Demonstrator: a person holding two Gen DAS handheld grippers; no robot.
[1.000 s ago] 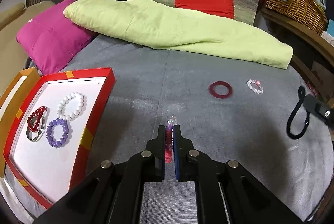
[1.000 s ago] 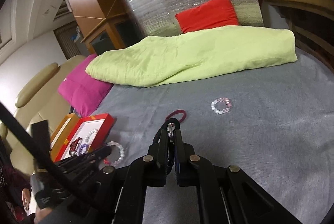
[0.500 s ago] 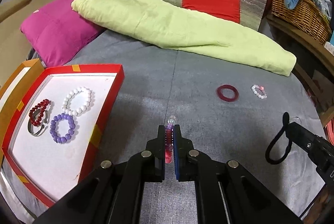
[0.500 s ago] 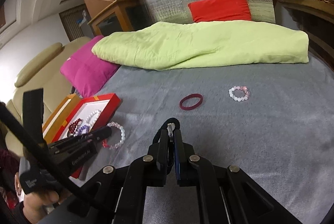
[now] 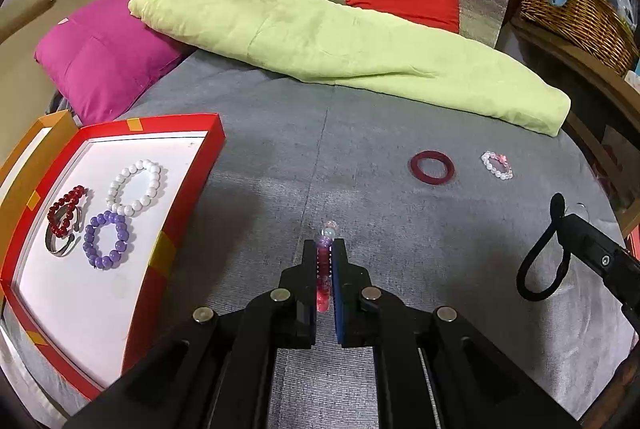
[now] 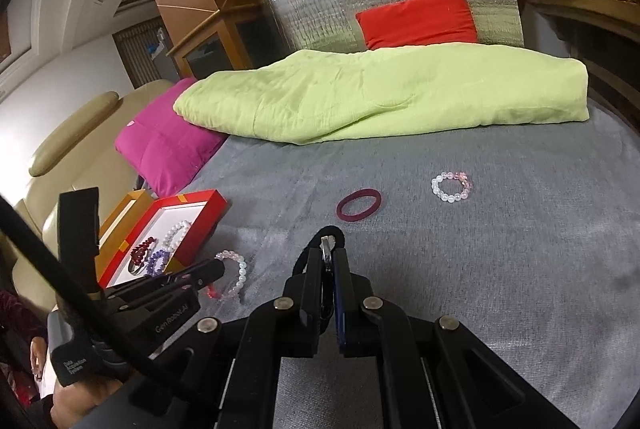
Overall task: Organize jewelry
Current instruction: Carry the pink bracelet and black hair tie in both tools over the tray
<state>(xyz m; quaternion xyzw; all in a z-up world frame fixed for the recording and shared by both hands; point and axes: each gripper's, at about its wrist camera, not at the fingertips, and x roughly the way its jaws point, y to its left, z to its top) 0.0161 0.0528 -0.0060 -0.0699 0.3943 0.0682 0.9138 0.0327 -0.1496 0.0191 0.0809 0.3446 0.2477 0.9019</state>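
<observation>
Your left gripper (image 5: 324, 249) is clamped on a pink and clear bead bracelet (image 5: 325, 269); the red tray (image 5: 182, 197) lies to its left, holding white, purple and dark red bracelets. Ahead to its right rest a maroon ring (image 5: 432, 167) and a pale bead bracelet (image 5: 497, 165). Your right gripper (image 6: 327, 259) pinches a black hair tie (image 6: 316, 243), with the maroon ring just ahead of it.

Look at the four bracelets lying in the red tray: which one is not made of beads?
The silver cuff bangle at the left of the red tray; it is plain metal, partly under the dark red bead bracelet, unlike the white and purple beaded ones.
</observation>
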